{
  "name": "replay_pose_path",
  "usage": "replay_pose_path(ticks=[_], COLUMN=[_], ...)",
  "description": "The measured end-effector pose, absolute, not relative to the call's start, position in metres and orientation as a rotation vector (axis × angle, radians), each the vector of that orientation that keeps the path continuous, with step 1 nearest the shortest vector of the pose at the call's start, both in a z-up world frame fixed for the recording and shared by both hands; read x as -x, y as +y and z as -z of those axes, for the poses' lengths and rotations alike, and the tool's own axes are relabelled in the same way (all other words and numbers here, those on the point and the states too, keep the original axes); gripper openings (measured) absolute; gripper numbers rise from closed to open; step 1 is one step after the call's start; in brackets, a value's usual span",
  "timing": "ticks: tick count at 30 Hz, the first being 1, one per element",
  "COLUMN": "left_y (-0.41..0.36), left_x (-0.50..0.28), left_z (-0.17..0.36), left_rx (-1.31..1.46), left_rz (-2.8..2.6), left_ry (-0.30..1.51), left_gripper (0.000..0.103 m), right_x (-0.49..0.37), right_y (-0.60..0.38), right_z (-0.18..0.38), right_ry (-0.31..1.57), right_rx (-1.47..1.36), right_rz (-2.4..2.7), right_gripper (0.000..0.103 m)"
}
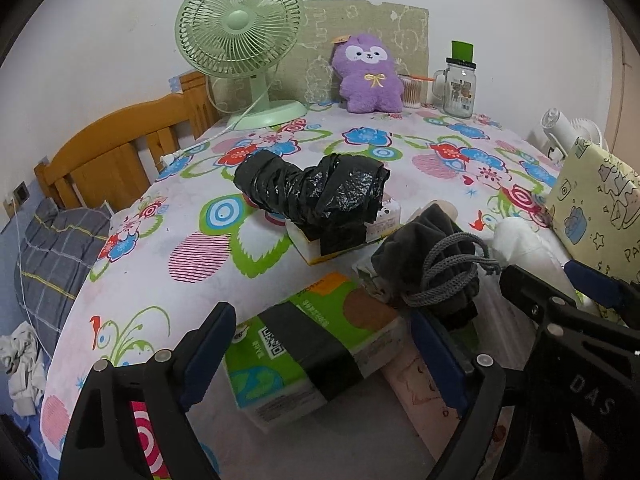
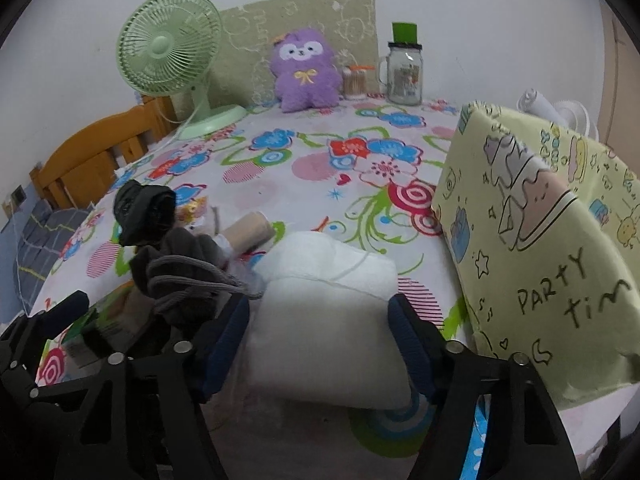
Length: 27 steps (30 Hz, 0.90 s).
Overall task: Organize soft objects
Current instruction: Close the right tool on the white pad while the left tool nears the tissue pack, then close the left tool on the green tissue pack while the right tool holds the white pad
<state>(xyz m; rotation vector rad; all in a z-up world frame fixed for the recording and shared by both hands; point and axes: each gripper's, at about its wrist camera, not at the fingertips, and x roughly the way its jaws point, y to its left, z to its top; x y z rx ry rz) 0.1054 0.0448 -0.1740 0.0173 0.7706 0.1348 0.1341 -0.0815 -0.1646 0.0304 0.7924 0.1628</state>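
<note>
My left gripper point(image 1: 320, 344) is open, its jaws on either side of a green tissue pack point(image 1: 312, 352) wrapped with black tape. A dark grey drawstring pouch point(image 1: 432, 264) lies just right of it, also in the right wrist view point(image 2: 180, 264). My right gripper point(image 2: 318, 344) is open around a folded white cloth point(image 2: 324, 312); whether the pads touch it I cannot tell. A black plastic bag bundle point(image 1: 316, 192) lies on a small box. A purple plush toy point(image 1: 370, 74) sits at the back. A beige roll point(image 2: 248, 232) lies mid-table.
A floral tablecloth point(image 1: 192, 216) covers the table. A green fan point(image 1: 240, 40) stands back left, a glass jar point(image 1: 460, 84) back right. A yellow "party time" bag point(image 2: 540, 248) stands at the right. A wooden bed frame point(image 1: 116, 156) is left.
</note>
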Motion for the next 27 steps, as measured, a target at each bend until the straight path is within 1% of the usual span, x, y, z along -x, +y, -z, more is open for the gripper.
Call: replay_pose_path(ticks=[2,4,6,8,12,18,27], left_y=[0.044,0.043,0.043,0.041,0.041,0.039,0.035], left_x=[-0.107,-0.108,-0.109,-0.109,-0.108,-0.102,-0.095], left_z=[0.176,0.176,0.177,0.177,0.176,0.172,0.162], left_rx=[-0.026,-0.025,-0.021,-0.027,-0.019,-0.012,0.001], left_rz=[-0.141,-0.143,-0.137,-0.137,-0.121,-0.105,-0.086], left_ry=[0.781,0.782,0.785,0.786,0.78,0.766,0.743], left_gripper=[0.09,0.089,0.081,0.075,0.07,0.063,0.058], right_x=[-0.136,-0.136,-0.135,-0.134,-0.132,-0.128,-0.116], right_y=[-0.083,-0.083,-0.081,-0.078,-0.076,-0.078,-0.078], right_z=[0.168,0.169,0.169,0.168,0.165,0.159,0.15], right_ry=[0.801,0.801,0.8,0.795,0.787,0.773,0.746], right_rx=[-0.033,-0.041,-0.037,-0.016,-0.007,-0.013,-0.009], right_rz=[-0.154,-0.157,-0.162,-0.167,-0.174,-0.18,-0.189], right_gripper=[0.063,0.061,0.055,0.052,0.044,0.04,0.037])
